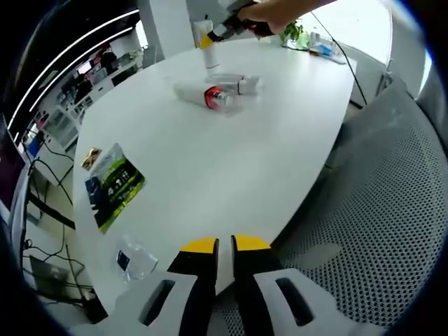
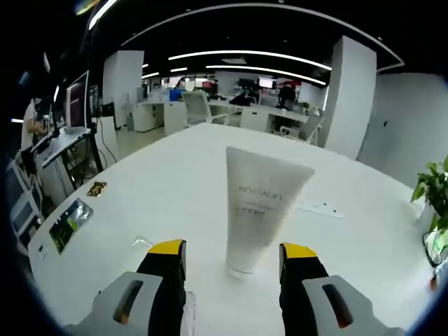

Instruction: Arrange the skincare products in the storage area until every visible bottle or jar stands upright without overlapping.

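Left gripper view: left gripper (image 1: 224,245) sits at the near table (image 1: 266,161) edge, jaws nearly together with only a thin slit between the yellow tips, nothing in them. Left of the jaws, close by, a small clear plastic packet (image 1: 134,260) lies flat. Further ahead and left, a green printed pouch (image 1: 112,183) lies flat, with a small brown sachet (image 1: 91,158) just beyond it. Far ahead, about centre, a clear bottle with a red label (image 1: 208,96) lies on its side, touching or overlapping other small pale items (image 1: 241,84); can't tell what they are. Just behind them the white tube (image 1: 207,47) stands upright, the right gripper (image 1: 222,29) up against it, a person's hand (image 1: 280,12) behind. Right of the jaws, off the table: grey mesh chair (image 1: 378,210).

Right gripper view: right gripper (image 2: 229,260) jaws spread wide. White tube (image 2: 260,208) stands cap-down on the table (image 2: 168,175), between the two tips and slightly ahead, apart from both pads. Green pouch (image 2: 70,222) and brown sachet (image 2: 96,188) well off to the left near the table edge. A flat white strip (image 2: 318,208) lies beyond the tube on the right. Potted plant (image 2: 434,192) at far right.
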A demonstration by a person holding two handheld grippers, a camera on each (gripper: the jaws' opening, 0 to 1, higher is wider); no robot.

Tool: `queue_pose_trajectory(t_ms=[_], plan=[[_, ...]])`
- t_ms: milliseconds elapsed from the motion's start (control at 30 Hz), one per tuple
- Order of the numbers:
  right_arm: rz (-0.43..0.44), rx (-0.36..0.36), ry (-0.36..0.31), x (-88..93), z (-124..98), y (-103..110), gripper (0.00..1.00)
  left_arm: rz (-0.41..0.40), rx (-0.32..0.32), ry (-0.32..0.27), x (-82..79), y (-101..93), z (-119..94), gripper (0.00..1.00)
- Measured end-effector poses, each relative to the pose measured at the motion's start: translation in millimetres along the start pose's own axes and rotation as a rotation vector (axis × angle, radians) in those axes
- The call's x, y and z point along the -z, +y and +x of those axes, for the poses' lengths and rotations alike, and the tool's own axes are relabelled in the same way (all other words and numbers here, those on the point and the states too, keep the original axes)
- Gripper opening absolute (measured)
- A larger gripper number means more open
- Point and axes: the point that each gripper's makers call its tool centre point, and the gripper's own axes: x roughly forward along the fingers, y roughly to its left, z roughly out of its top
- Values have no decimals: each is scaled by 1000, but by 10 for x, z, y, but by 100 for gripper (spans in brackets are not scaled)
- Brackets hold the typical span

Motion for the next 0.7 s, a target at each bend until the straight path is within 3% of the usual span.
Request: queue_pose_trajectory(t_ms=[133, 300, 400, 533, 600, 700], plan=[[7, -6, 29, 100, -57, 54, 53, -2, -4, -2, -4, 8, -3, 4], [9, -46, 82, 261, -84, 270, 53, -9, -9, -5, -11, 17, -8, 4], [-9, -131, 128, 348, -100, 554, 53, -13, -11, 1, 1, 22, -7, 4], [-75, -244, 113, 254, -95, 896, 51, -9, -10, -6, -12, 22, -13, 3], [-144, -318, 109, 187, -93, 1077, 50, -5, -8, -5, -11, 17, -12, 2], [-319, -450, 129, 134, -104, 1333, 51, -1, -7, -5, -9, 14, -12, 2]])
